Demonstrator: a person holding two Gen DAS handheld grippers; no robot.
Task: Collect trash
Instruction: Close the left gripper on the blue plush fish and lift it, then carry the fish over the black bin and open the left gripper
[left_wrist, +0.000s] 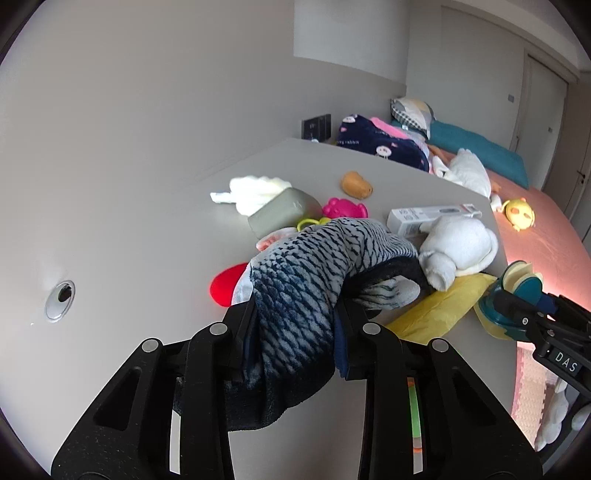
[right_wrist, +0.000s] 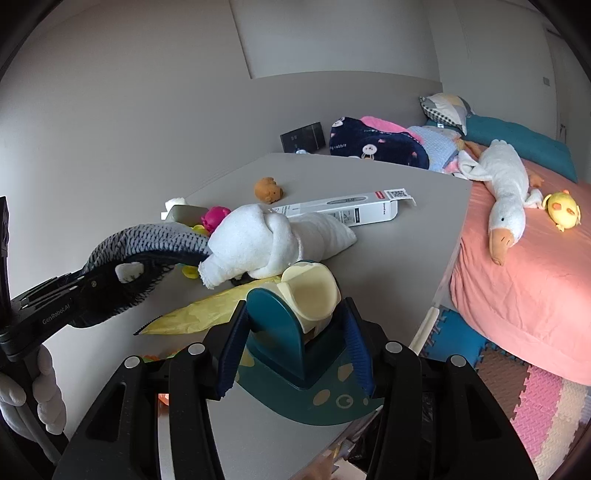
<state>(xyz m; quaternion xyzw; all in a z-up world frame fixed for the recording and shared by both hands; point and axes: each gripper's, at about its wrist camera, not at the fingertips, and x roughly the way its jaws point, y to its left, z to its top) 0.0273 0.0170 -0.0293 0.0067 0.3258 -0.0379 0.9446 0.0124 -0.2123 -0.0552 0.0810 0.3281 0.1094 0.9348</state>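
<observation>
Here the left tongs (left_wrist: 295, 332) pinch a fuzzy blue-and-white patterned cloth (left_wrist: 295, 280)

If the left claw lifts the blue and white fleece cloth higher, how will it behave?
Probably floppy: the fleece cloth already drapes limp over both sides of the left claw. It looks light. Its far end lies against the white towel, so it may drag that along.

Home bedroom: bed (right_wrist: 517, 295), pillows (right_wrist: 445, 107), plush goose (right_wrist: 506, 177).
</observation>
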